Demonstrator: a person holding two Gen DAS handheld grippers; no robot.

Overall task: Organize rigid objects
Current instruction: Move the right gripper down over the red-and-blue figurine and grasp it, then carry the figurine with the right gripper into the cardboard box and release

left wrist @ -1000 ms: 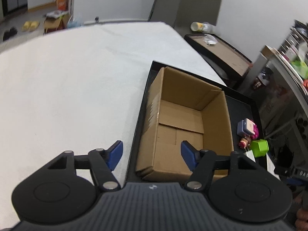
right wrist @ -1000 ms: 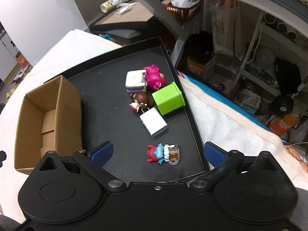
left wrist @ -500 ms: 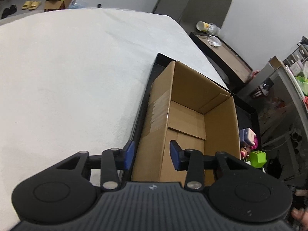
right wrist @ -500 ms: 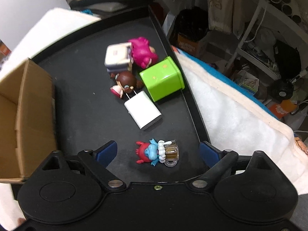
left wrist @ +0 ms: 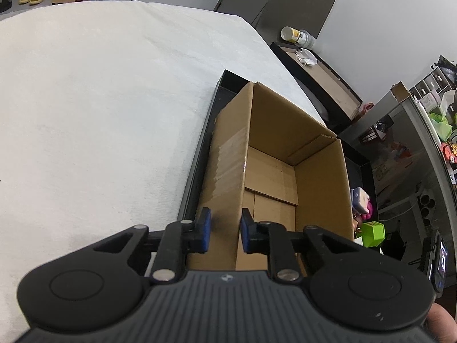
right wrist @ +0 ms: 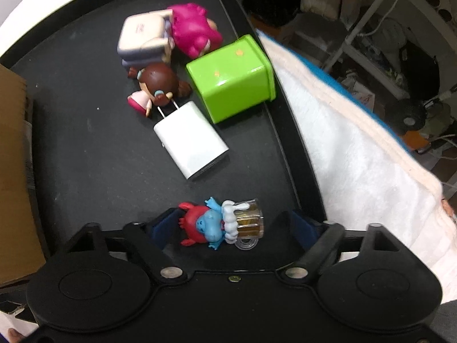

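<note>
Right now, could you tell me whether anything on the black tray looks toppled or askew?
Yes. The green tin lies tipped on its side near the tray's rim, and the brown-haired figurine and blue figurine with the mug lie flat rather than standing.

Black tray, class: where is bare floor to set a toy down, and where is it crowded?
Bare: the black tray between the cardboard box and the white charger. Crowded: the right rim, with the green cube, dolls and blue figurine.
</note>
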